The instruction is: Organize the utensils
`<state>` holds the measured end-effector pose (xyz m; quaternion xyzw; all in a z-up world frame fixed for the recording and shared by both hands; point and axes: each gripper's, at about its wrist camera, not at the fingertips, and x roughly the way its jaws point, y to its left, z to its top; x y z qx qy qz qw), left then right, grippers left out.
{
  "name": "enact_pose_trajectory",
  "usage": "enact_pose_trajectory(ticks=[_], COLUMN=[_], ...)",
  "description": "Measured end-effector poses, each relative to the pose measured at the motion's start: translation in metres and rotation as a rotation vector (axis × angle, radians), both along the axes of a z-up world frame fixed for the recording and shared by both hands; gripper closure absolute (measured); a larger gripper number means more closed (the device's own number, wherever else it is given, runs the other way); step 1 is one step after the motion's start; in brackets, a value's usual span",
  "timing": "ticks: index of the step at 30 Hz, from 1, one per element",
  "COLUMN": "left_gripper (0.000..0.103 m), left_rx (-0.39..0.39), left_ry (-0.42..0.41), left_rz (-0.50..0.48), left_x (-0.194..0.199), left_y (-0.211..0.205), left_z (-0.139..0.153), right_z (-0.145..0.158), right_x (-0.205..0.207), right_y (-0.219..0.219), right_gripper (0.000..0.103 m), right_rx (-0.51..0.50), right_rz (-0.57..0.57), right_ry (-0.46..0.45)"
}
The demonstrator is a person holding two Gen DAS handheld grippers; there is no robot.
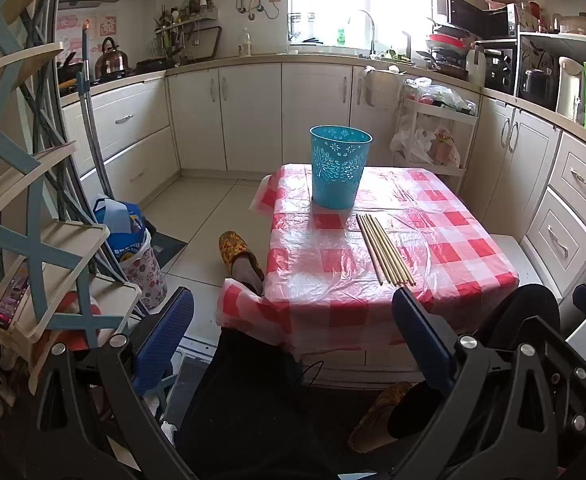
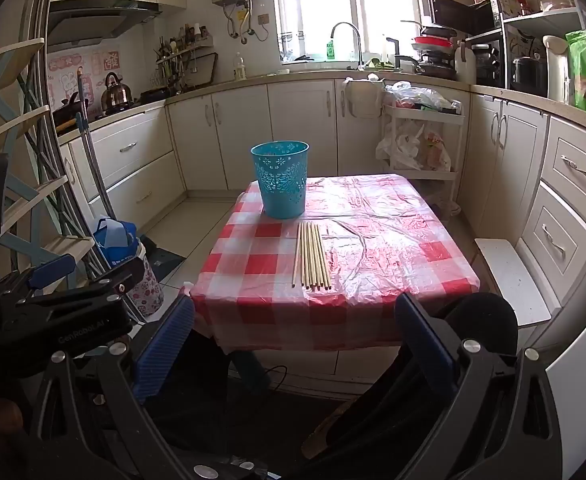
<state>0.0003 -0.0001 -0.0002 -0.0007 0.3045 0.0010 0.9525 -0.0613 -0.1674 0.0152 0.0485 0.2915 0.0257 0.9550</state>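
Note:
Several wooden chopsticks (image 1: pixel 385 250) lie side by side on a table with a red-and-white checked cloth (image 1: pixel 473 248). A turquoise perforated bin (image 1: pixel 340 167) stands upright behind them. In the right wrist view the chopsticks (image 2: pixel 311 256) lie in front of the bin (image 2: pixel 281 180) on the table (image 2: pixel 393 240). My left gripper (image 1: pixel 293 316) is open and empty, held back from the table's near edge. My right gripper (image 2: pixel 293 320) is open and empty, also short of the near edge. The left gripper also shows at the left of the right wrist view (image 2: pixel 53 276).
White kitchen cabinets (image 1: pixel 253 116) ring the room. A blue-and-cream rack (image 1: pixel 33 200) stands at the left with bags (image 1: pixel 133 248) on the floor. A white trolley (image 2: pixel 425 136) stands behind the table and a white stool (image 2: pixel 509 276) to its right. A slippered foot (image 1: pixel 239 258) rests left of the table.

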Motion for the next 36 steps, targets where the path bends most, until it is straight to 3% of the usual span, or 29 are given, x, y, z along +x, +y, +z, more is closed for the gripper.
enact_pose_trajectory(ticks=[36], left_gripper=[0.008], left_rx=[0.003], left_ry=[0.011], left_rz=[0.001], left_x=[0.0017], left_y=[0.0015], left_z=[-0.004], right_z=[-0.0002], right_x=[0.0003], right_y=[0.0002], right_gripper=[0.007], right_rx=[-0.002], right_rz=[0.0], right_ry=[0.001])
